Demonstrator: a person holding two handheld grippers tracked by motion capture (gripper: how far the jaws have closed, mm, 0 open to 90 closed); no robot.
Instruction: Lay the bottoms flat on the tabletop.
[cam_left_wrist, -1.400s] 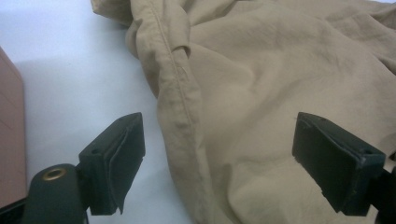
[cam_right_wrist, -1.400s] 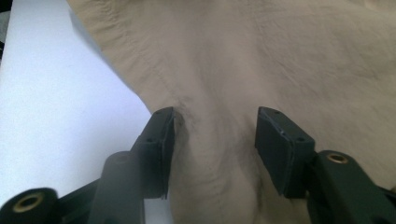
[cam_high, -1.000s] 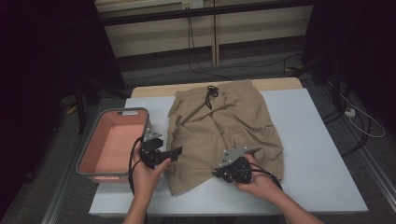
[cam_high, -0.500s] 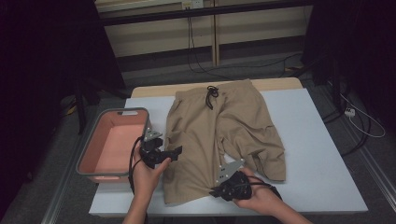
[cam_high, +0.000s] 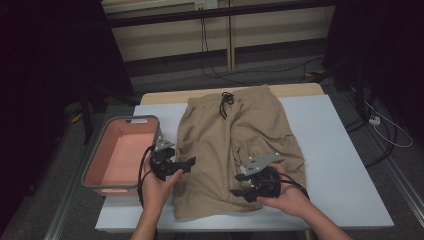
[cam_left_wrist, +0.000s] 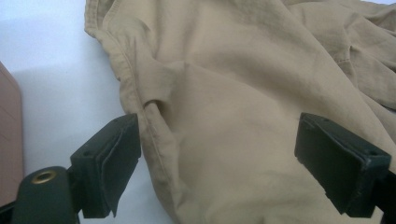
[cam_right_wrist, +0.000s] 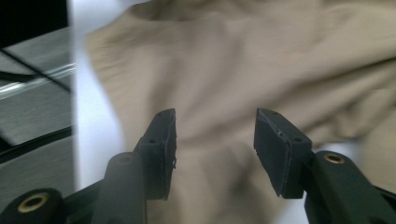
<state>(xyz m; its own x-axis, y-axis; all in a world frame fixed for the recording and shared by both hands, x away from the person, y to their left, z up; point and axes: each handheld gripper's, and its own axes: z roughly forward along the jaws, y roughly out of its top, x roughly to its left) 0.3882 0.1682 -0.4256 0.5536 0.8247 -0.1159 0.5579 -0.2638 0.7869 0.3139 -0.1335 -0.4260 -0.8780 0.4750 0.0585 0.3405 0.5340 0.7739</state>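
Note:
Tan shorts (cam_high: 235, 135) lie flat on the pale table (cam_high: 340, 165), waistband and black drawstring (cam_high: 226, 100) at the far end. My left gripper (cam_high: 188, 162) hovers at the left leg's outer edge, jaws wide open. In the left gripper view the gripper (cam_left_wrist: 219, 149) spans that seam of the shorts (cam_left_wrist: 243, 93) with nothing pinched. My right gripper (cam_high: 237, 185) sits over the lower middle of the shorts, pointing left. Its view is blurred and shows the gripper (cam_right_wrist: 215, 126) open above the cloth (cam_right_wrist: 233, 65).
A pink basket (cam_high: 95, 165) with a grey rim stands off the table's left edge, close to my left hand. Bare table runs to the right of the shorts. Cables (cam_high: 385, 135) trail on the floor at the right, and dark furniture stands behind.
My right gripper moved left and toward the front edge across the shorts' right leg, then drew back a little. The right leg's cloth got more rumpled. My left gripper stayed put.

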